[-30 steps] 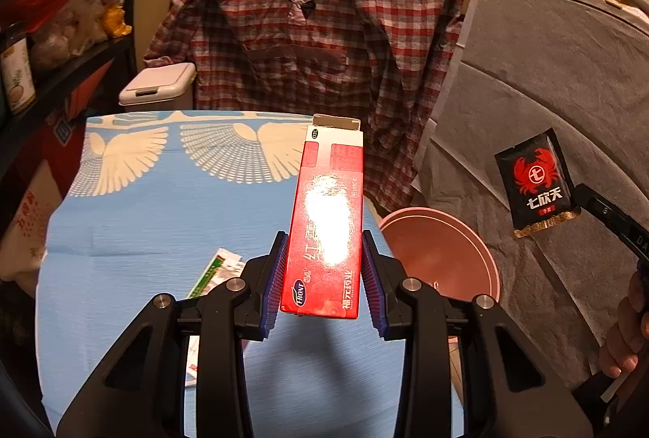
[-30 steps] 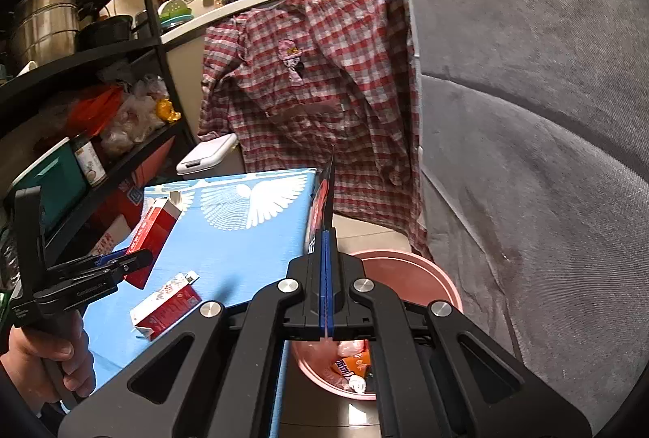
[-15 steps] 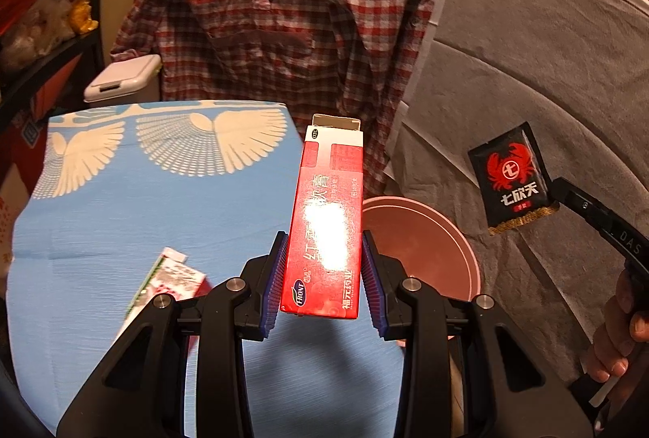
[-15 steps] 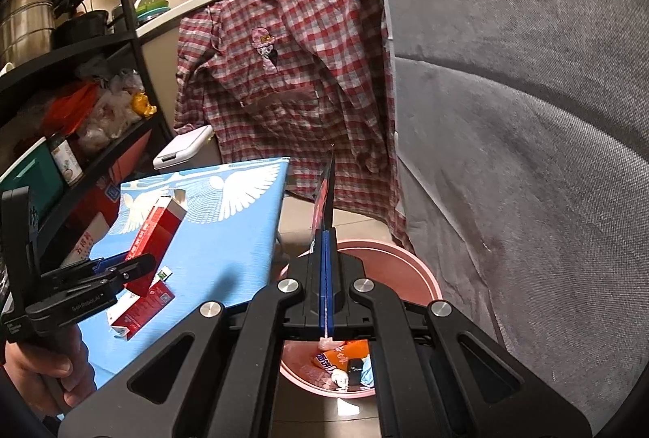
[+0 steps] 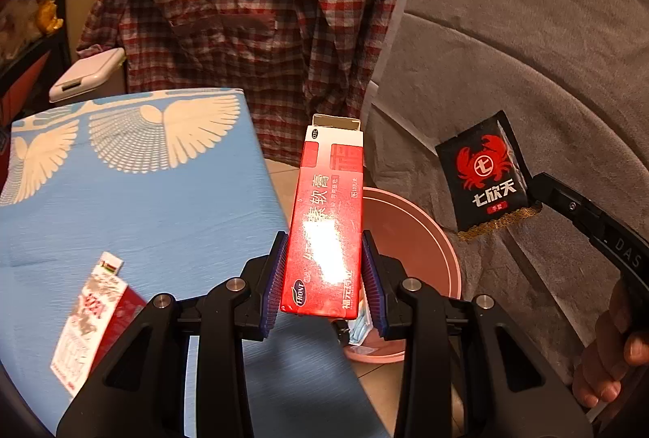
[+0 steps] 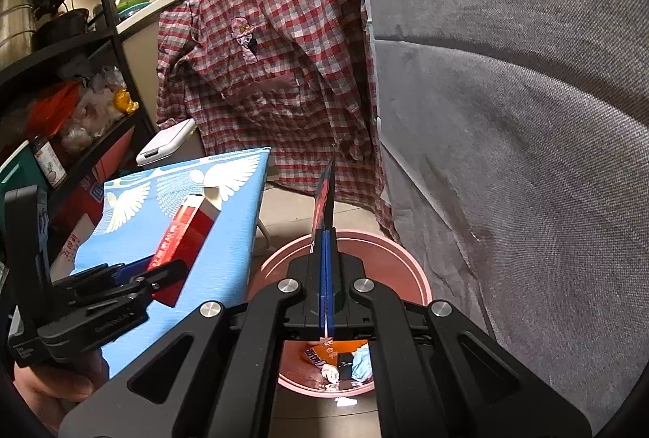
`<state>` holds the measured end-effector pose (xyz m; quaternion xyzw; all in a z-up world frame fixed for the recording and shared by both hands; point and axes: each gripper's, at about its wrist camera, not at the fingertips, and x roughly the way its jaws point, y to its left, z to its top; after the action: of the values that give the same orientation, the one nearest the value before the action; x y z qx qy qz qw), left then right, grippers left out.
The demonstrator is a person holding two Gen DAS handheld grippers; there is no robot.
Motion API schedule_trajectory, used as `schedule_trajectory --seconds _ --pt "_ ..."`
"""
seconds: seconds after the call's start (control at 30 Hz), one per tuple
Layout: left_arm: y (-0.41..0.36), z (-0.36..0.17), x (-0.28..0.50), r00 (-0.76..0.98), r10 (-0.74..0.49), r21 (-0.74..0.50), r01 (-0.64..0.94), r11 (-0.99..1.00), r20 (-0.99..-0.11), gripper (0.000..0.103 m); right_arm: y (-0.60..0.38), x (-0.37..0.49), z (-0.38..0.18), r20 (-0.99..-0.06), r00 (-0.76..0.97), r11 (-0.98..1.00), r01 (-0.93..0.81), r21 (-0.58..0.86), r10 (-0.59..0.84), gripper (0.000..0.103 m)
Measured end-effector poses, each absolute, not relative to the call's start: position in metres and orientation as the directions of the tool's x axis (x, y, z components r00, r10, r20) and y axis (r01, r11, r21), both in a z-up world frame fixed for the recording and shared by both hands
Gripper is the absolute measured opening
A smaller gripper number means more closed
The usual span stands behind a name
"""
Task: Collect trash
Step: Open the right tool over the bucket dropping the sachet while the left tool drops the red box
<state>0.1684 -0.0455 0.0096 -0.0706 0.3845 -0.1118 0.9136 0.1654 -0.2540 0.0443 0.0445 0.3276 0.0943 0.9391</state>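
1. The left claw (image 5: 324, 277) grips a red carton (image 5: 326, 231) upright by its lower sides, its open top flap up, held at the right edge of the blue table (image 5: 134, 202).
2. The right claw (image 6: 325, 277) is pinched shut on a black crab-print sachet (image 5: 484, 174), seen edge-on in its own view, above the pink bin (image 6: 409, 271).
3. The bin stands on the floor beside the table, with wrappers inside.
4. A second red-and-white carton (image 5: 87, 328) lies on the table, near left.
5. A plaid shirt (image 5: 263, 11) hangs behind.
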Motion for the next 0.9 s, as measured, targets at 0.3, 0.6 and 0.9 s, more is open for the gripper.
schedule_trajectory --seconds 0.3,0.6,0.9 --pt "-0.07 -0.009 0.183 0.645 -0.27 -0.208 0.172 0.963 -0.715 0.035 -0.259 0.176 0.036 -0.632 0.751 0.98 -0.115 0.16 0.191 0.0" --pt "-0.08 -0.013 0.195 0.631 -0.301 -0.238 0.185 0.954 -0.715 0.048 -0.265 0.186 0.024 -0.677 0.716 0.981 -0.063 0.183 0.172 0.021" --pt "-0.064 -0.005 0.185 0.65 -0.297 -0.229 0.189 0.955 -0.7 0.046 -0.262 0.178 0.03 -0.652 0.736 0.98 -0.076 0.184 0.179 0.026"
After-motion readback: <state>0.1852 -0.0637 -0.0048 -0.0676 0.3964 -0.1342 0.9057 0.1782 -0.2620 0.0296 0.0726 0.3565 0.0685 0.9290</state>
